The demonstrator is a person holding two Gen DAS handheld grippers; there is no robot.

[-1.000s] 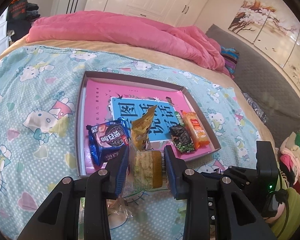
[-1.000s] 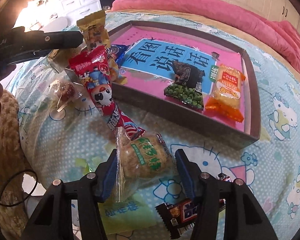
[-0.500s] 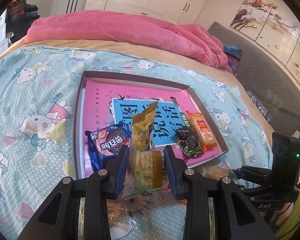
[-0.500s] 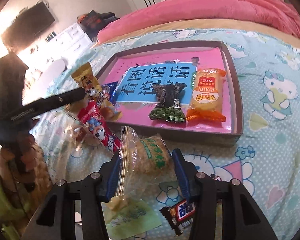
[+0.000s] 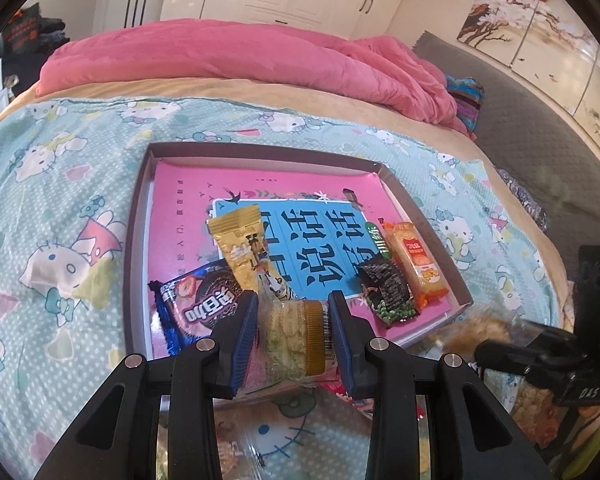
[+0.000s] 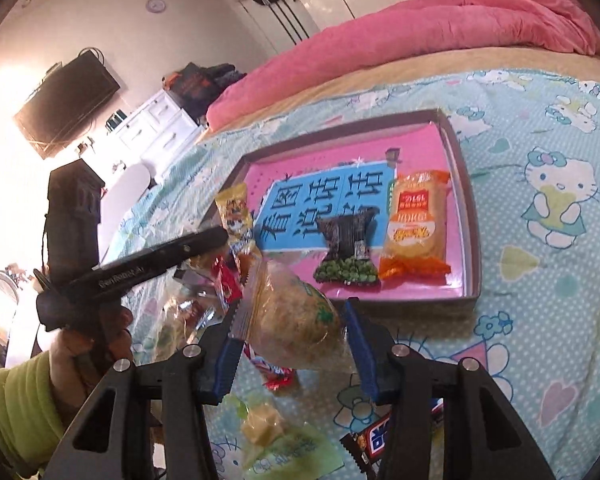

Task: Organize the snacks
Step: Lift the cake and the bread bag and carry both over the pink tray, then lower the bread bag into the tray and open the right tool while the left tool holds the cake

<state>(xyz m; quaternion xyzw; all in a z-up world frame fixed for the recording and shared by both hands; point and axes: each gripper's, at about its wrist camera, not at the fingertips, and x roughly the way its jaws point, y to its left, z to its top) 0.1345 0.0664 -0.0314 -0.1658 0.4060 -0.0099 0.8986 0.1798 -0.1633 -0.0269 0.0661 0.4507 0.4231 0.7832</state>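
Note:
My left gripper (image 5: 294,340) is shut on a long yellow snack packet (image 5: 292,328), which hangs over the near edge of the brown tray (image 5: 138,240). The packet's gold top leans over a blue cookie packet (image 5: 200,308) in the tray. A dark pea packet (image 5: 388,292) and an orange packet (image 5: 416,264) lie at the tray's right side. My right gripper (image 6: 296,336) is shut on a clear bag with a round rice cake (image 6: 296,308), held above the bedspread just before the tray (image 6: 470,216). The left gripper (image 6: 216,240) shows to the left there, held by a hand.
Loose on the bedspread near the right gripper lie a red packet (image 6: 276,372), a green packet (image 6: 284,444) and a dark chocolate bar (image 6: 372,440). A pink duvet (image 5: 240,56) is heaped at the bed's far side. The bed's edge runs on the left in the right wrist view.
The right gripper closed on the rice cake bag, lifted it off the bedspread and rolled. The left gripper drifted a little with its packet, and the tray now sits further right.

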